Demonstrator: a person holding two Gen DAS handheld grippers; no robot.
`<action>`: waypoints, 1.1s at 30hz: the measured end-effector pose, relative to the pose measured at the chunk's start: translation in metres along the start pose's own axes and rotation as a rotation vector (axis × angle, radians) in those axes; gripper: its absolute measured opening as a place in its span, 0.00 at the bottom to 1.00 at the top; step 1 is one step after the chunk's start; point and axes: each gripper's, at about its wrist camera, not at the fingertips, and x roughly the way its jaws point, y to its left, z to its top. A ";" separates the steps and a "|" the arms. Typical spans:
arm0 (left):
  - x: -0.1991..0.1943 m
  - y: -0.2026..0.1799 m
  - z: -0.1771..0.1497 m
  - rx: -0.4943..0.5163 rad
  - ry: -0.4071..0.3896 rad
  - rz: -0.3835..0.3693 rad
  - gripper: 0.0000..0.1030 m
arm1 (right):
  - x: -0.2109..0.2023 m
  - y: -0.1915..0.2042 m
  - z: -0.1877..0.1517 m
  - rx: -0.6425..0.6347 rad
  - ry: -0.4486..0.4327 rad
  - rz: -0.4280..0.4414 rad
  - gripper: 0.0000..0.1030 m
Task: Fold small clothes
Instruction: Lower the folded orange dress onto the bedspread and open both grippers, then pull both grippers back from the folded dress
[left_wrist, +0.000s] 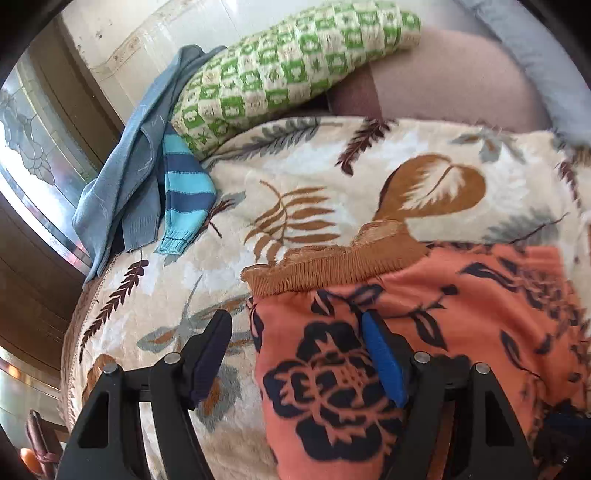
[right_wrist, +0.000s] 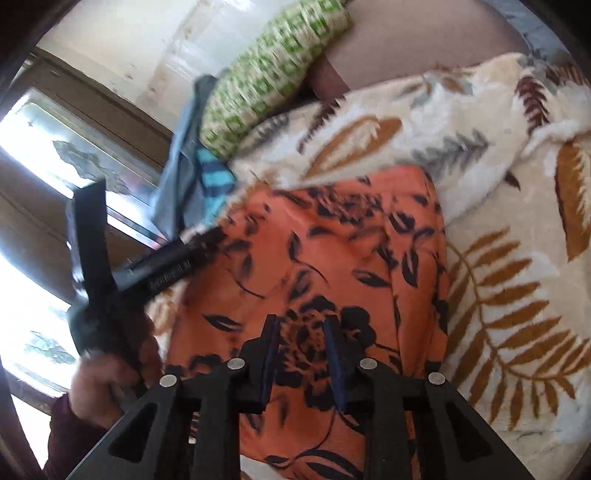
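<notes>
Here, an orange garment with dark flowers lies on a leaf-patterned blanket, its brown gathered waistband toward the far side; the left gripper hangs over the garment's left edge with jaws well apart, one finger above the blanket, the blue-padded one above the cloth, nothing between them; the right gripper sits low over the garment's middle, jaws narrowed with a gap, and whether they pinch cloth I cannot tell; a green checked pillow, a grey-blue top and a striped sleeve lie beyond.
</notes>
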 end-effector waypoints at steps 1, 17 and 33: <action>0.015 -0.005 -0.004 0.036 0.012 0.038 0.73 | 0.006 -0.008 -0.002 0.027 0.020 0.014 0.21; -0.079 0.016 -0.114 0.099 -0.095 0.089 0.74 | -0.024 0.036 -0.039 -0.174 -0.034 -0.004 0.23; -0.249 0.071 -0.113 -0.145 -0.375 0.003 0.94 | -0.143 0.060 -0.122 -0.159 -0.328 -0.058 0.22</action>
